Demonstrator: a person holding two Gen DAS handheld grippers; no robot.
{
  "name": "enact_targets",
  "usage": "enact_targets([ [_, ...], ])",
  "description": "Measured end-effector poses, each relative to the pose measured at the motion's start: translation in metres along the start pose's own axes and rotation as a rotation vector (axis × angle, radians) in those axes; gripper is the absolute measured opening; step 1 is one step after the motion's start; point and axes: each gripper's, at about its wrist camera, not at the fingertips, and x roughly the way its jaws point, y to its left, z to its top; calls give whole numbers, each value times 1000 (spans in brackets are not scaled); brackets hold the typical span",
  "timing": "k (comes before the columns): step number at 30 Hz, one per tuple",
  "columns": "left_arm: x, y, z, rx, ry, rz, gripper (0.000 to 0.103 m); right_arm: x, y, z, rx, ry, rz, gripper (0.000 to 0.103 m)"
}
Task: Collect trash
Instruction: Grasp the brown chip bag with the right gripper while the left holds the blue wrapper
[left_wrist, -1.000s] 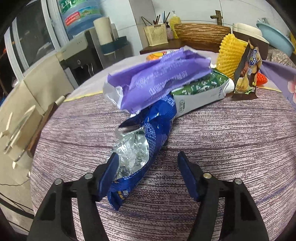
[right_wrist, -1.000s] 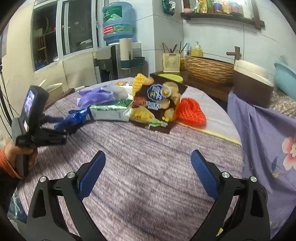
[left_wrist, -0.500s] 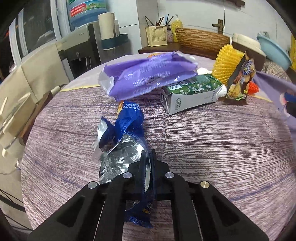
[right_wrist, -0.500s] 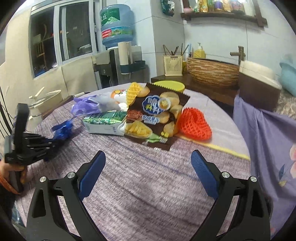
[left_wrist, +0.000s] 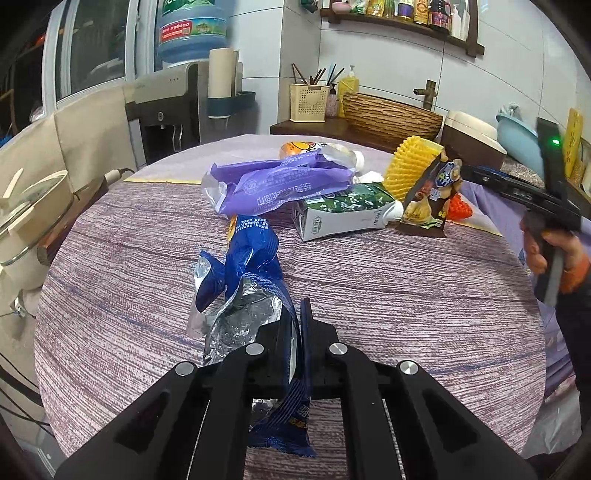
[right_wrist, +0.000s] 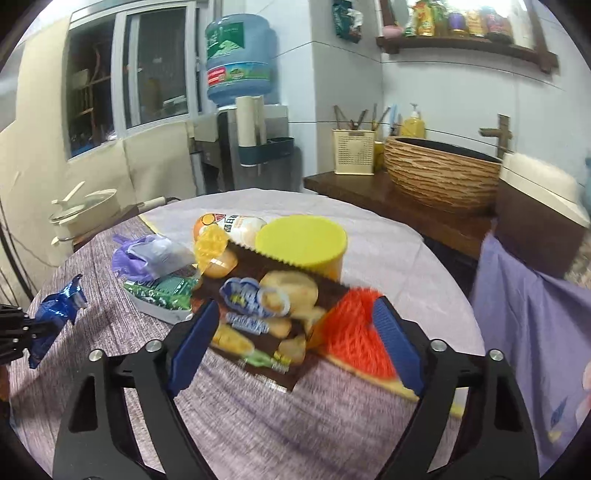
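Trash mostly lay uncollected beside the milk carton (left_wrist: 343, 214): left tongs (left_wrist: 295, 325) pinched the blue wrapper (left_wrist: 255, 258); right tongs (right_wrist: 291, 336), closing, straddled the chip bag (right_wrist: 266, 317) untouched.

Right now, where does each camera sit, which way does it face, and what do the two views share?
Left wrist: on the left gripper, looking down its fingers across the table; shut on the blue wrapper; the right hand shows at the right edge.
Right wrist: on the right gripper, fingers closing around nothing, facing the chip bag and red net.
Shared: blue wrapper, carton, chip bag.
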Motion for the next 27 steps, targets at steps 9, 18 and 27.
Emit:
enact_targets([
  [9, -5, -11, -14, -5, 7, -19, 6, 18, 1, 1, -25, 0, 78, 63],
  [18, -9, -26, -23, -8, 15, -43, 6, -1, 20, -11, -55, 22, 71, 18],
  [27, -24, -46, -25, -16, -30, -66, 6, -60, 35, -35, 30, -23, 53, 17],
])
